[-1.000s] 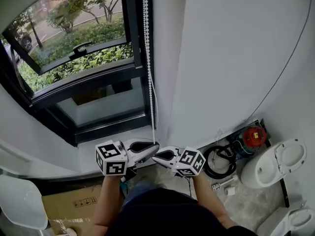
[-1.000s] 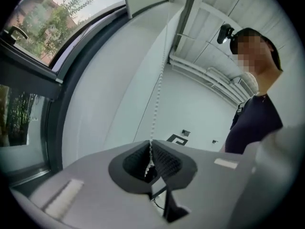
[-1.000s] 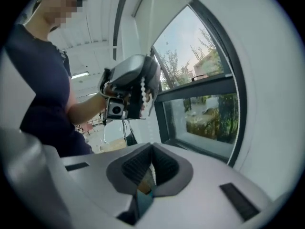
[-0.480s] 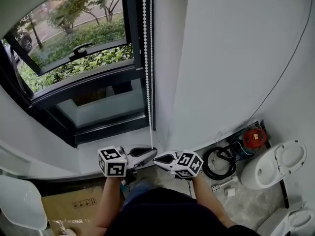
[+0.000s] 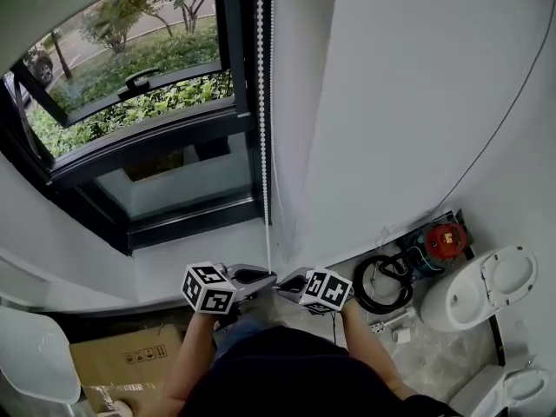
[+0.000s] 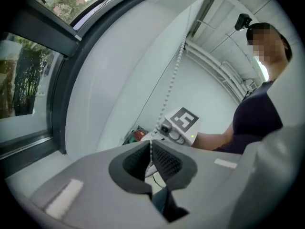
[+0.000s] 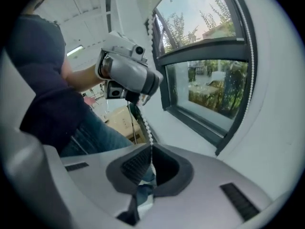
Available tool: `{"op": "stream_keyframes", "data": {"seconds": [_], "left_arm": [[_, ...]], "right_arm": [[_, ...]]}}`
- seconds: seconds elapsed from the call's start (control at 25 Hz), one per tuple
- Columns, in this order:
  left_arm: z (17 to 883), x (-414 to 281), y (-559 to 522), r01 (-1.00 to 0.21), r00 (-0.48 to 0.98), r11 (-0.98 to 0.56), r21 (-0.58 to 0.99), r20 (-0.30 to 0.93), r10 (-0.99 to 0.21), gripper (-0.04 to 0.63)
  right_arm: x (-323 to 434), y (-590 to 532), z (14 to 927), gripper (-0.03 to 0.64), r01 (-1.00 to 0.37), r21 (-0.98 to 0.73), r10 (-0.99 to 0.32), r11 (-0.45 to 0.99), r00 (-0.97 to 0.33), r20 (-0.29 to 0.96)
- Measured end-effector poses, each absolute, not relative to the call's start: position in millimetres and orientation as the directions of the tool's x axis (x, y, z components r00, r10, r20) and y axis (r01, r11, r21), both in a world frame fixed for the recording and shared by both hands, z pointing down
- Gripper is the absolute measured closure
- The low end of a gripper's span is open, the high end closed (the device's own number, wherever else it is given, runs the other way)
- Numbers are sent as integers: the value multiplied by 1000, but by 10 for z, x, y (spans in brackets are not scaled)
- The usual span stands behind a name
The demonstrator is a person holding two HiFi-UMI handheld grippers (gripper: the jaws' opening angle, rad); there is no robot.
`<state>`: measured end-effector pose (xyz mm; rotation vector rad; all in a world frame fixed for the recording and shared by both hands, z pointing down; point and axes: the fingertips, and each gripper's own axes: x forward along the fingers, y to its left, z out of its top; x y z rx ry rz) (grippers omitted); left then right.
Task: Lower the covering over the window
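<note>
at 11 o'clock in the head view: window (image 5: 130, 102), no covering over the visible glass; covering itself out of frame above. bead chain (image 5: 263, 146): hangs by the window's right edge, running 12 to 6 o'clock. left gripper (image 5: 265, 278), right gripper (image 5: 285, 281): tip to tip at 6 o'clock, each clamped on the chain. risk: beads slipping through the jaws, or a skewed pull jamming the chain.

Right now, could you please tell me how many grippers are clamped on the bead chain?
2. The left gripper and the right gripper each have their jaws shut on the bead chain, tips nearly meeting, low on the chain.
</note>
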<state>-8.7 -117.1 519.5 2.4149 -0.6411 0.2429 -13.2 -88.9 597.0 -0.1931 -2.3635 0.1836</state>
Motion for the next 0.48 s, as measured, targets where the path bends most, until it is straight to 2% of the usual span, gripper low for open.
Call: {"op": "stream_keyframes", "data": {"seconds": [0.2, 0.48], "left_arm": [[5564, -87, -1070, -519, 853, -648, 557, 385, -353, 575], [5661, -34, -1017, -491, 871, -629, 603, 355, -339, 575]], "right_arm": [[-4, -877, 5838, 601, 128, -190, 226, 973, -684, 694], [16, -913, 5100, 600, 184, -144, 234, 972, -789, 568]]}}
